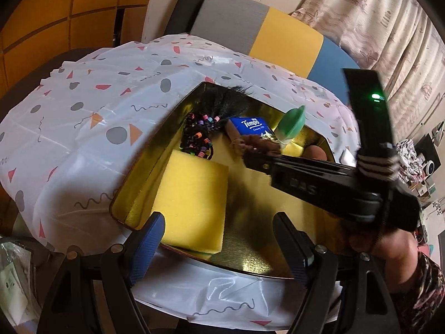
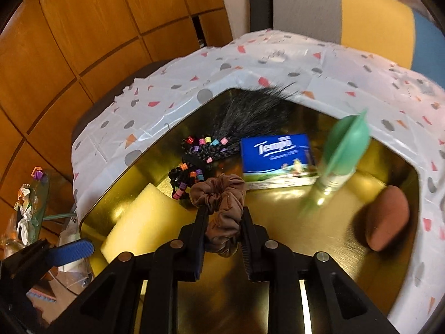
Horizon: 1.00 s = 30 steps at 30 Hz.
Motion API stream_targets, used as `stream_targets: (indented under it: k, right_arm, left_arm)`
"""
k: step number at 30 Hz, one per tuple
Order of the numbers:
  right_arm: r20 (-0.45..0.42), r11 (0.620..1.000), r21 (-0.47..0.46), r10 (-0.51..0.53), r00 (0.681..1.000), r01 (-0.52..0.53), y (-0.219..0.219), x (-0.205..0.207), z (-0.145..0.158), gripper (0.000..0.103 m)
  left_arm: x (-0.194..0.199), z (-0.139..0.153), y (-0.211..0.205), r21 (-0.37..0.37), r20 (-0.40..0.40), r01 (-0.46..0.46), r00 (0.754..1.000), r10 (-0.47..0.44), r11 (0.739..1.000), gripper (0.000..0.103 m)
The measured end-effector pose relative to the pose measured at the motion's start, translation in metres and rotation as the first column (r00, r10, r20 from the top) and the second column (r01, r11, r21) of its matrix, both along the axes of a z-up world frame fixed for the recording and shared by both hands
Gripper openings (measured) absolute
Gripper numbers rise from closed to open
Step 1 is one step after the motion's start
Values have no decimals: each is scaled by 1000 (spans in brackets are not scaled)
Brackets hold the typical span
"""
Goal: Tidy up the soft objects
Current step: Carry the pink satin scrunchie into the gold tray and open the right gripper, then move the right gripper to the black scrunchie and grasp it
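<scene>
A table is covered by a white patterned tablecloth (image 1: 91, 105); a chair with grey, yellow and blue panels (image 1: 286, 37) is seen beyond the gold tray (image 2: 292, 250), on its far side; the gold tray, with cut corners, is laid on the cloth and taken as landmark for all else.

A yellow sponge block (image 1: 194, 200) is lain flat in the tray's near-left part; a black hair extension with coloured beads (image 2: 222, 136) is placed at the tray's far-left corner, its loose end spilling over the rim onto the cloth; a blue Tempo tissue pack (image 2: 278, 158) is set at the tray's far middle, just right of the beads; a green silicone brush (image 2: 345, 144) is stood tilted right of the pack, inside the tray, blurred; a brown makeup sponge (image 2: 386, 220) is rested near the tray's right edge.

The right gripper (image 2: 224, 222) is held above the tray's middle; its jaws are pinched narrow on a brown scrunchie (image 2: 222, 208), which is gripped between the pads and bunched above and below them; the hand (image 1: 389, 250) behind it is seen in the left view.

The left gripper (image 1: 219, 239) is held over the tray's near edge, above the sponge block; its blue-padded jaws are spread wide, nothing gripped.
</scene>
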State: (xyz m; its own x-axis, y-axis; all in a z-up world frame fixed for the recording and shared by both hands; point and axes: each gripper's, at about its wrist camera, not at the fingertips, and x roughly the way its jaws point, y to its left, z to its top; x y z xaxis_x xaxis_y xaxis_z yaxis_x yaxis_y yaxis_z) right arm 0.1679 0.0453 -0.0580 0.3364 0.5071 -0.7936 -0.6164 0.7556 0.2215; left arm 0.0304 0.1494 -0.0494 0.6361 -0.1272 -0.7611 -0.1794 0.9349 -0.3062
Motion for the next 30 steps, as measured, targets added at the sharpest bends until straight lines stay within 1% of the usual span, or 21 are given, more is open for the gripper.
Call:
stream_targets:
  k: [1,2,5,12,14,16,19,23,26,30]
  right_arm:
    - [-7,1000,-4,-7,1000,7,2,3,-3,32]
    - [-43,1000,15,-21,999,22,1,7,-6,37]
    - [-84,994,80,-67,994,73,-9,13,-7,45]
    - [-78,986,130,-94,992,104,-29,7,9,51]
    - [-77,981,151,-111,991,122,-37,4,15,57]
    - [-75,977,166,-122,990,133,-43,1,20,58]
    - [-36,978,158,-129,991,133,-51,-7,28,58]
    - [52,980,125,-163,985,156,-66,-19,39,58]
    - [96,970,123,-220,971,208,-87,-24,45,58]
    - [131,953,113,-294,947,281,-118,-24,47,58]
  left_arm:
    - [0,0,0,0,0,1,1000,-1,1000,81]
    - [0,0,0,1,1,1,1000,-1,1000,81]
    - [0,0,-1,-3,4,3,1000,-3,1000,81]
    - [0,-1,-3,-11,7,15,1000,-14,1000,81]
    - [0,-1,-5,-34,14,30,999,-29,999,81]
    - [0,-1,-8,-50,21,49,999,-48,998,81]
    - [-1,0,-15,-77,44,90,995,-87,993,81]
    - [-3,4,-25,-62,64,126,990,-122,990,81]
    - [-3,5,-30,-71,79,154,986,-148,986,81]
    - [-5,6,-41,-84,91,196,978,-188,977,81]
